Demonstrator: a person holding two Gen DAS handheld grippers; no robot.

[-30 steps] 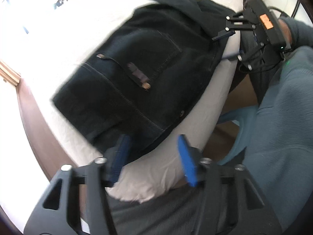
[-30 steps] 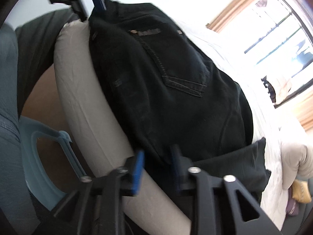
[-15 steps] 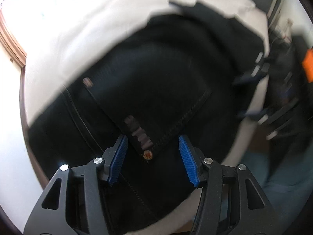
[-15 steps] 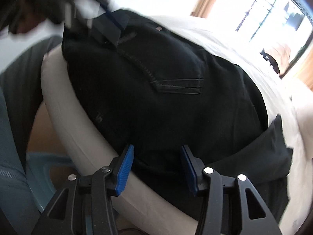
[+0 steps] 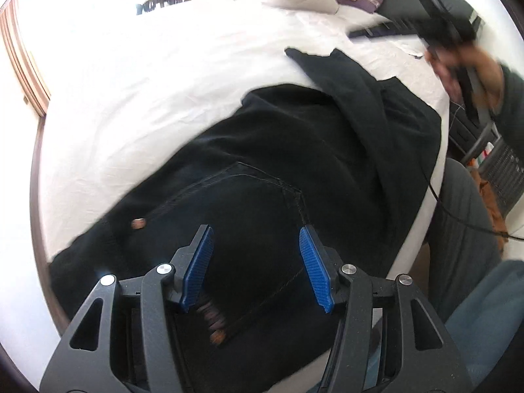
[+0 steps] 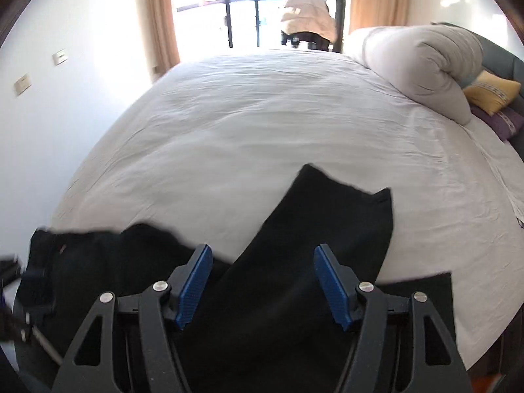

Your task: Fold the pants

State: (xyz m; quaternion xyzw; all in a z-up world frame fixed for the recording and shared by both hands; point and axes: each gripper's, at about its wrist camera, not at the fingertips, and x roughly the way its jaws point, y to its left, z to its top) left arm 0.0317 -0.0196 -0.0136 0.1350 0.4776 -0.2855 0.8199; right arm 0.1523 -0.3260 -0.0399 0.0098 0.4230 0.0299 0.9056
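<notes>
The pants (image 5: 294, 170) lie folded on the bed (image 5: 163, 75), running off frame at 6 o'clock. Left gripper (image 5: 257, 262) and right gripper (image 6: 262, 281) hover above them, jaws apart, holding nothing. At 2 o'clock the right gripper blurs.

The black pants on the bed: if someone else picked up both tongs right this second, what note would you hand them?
Left tongs: open, holding nothing, hovering over the back-pocket end of the pants.
Right tongs: open, holding nothing, over the leg end.
Pants: lying on the white bed near its edge, pocket side up; a leg end points up the bed toward the rolled duvet.
Done: the pants lie in a rough bundle, released.
Left: the legs look uneven and skewed; probably straighten them and complete the fold.
</notes>
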